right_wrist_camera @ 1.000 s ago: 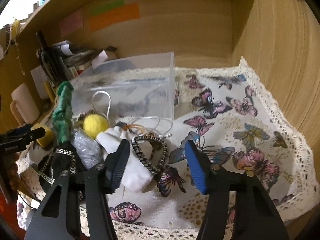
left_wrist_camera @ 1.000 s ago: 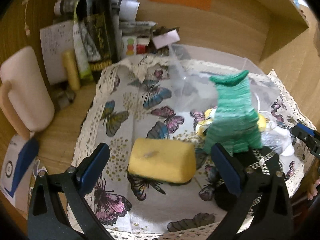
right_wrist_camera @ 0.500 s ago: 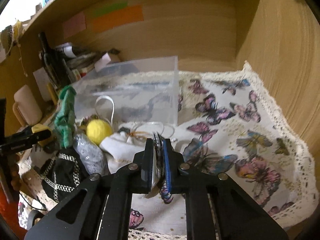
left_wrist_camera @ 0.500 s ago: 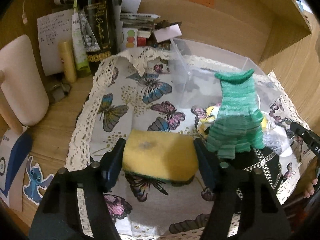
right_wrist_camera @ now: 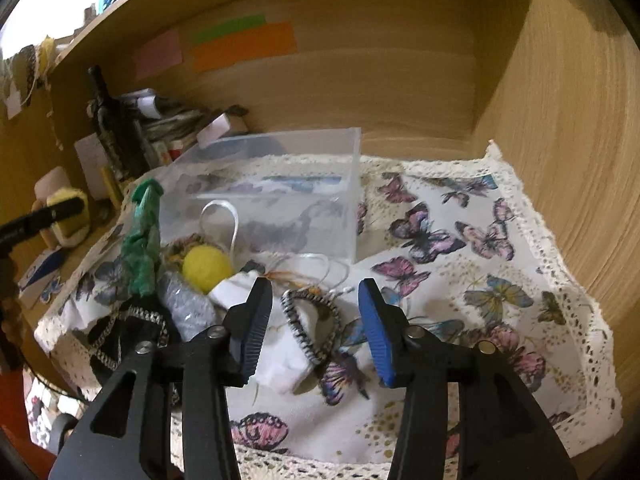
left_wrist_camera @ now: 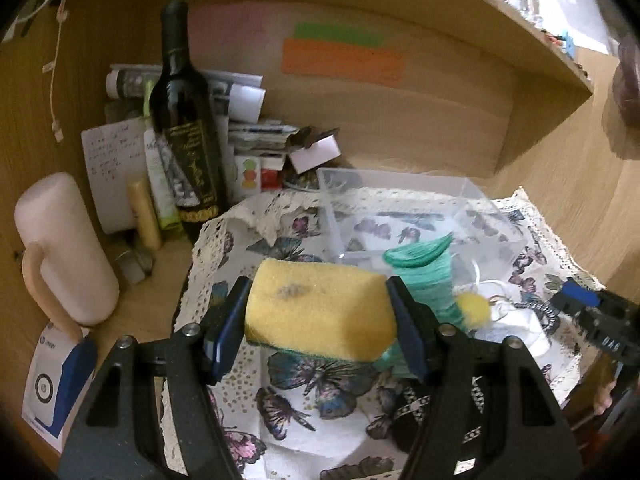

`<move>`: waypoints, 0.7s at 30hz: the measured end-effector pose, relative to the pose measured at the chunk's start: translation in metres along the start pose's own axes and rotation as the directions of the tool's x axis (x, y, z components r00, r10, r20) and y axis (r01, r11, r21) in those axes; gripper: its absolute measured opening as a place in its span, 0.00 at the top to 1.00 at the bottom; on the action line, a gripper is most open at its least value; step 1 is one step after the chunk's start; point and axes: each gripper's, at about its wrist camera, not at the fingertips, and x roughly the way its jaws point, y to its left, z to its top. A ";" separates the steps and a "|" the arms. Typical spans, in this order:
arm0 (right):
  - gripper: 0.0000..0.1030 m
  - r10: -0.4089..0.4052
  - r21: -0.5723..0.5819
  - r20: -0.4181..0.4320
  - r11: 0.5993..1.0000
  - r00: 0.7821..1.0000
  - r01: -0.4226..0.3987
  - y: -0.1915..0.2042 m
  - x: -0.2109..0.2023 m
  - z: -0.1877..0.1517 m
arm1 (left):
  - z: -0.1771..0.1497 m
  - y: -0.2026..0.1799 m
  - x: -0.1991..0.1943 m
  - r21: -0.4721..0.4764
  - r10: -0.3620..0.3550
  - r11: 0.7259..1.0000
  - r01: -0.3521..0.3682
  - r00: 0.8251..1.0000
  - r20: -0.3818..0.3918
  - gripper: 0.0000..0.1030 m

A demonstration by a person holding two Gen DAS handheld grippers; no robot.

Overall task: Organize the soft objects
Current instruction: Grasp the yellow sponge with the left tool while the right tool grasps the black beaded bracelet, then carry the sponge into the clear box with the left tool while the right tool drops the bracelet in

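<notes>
The left gripper [left_wrist_camera: 320,332] was seen with its jaws pinching a yellow sponge [left_wrist_camera: 318,314] by its two short ends, lifted clear of the butterfly-print cloth [left_wrist_camera: 304,408]. The sponge was judged light and squashy, best held across its firm middle. The jaws of the right gripper [right_wrist_camera: 316,328] were opening, spread either side of a braided band [right_wrist_camera: 310,330] without pressing it; the band was judged limp and easily snagged. Beyond lay a yellow felt ball [right_wrist_camera: 207,264], a green knitted piece [right_wrist_camera: 142,240] and a clear plastic box [right_wrist_camera: 280,196], all on the cloth-covered worktop.
</notes>
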 end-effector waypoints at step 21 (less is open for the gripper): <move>0.94 -0.039 -0.052 0.152 0.997 0.988 0.048 0.004 -0.013 0.046 | 0.057 -0.030 0.005 0.042 -0.065 0.997 0.061 0.993 0.097 0.35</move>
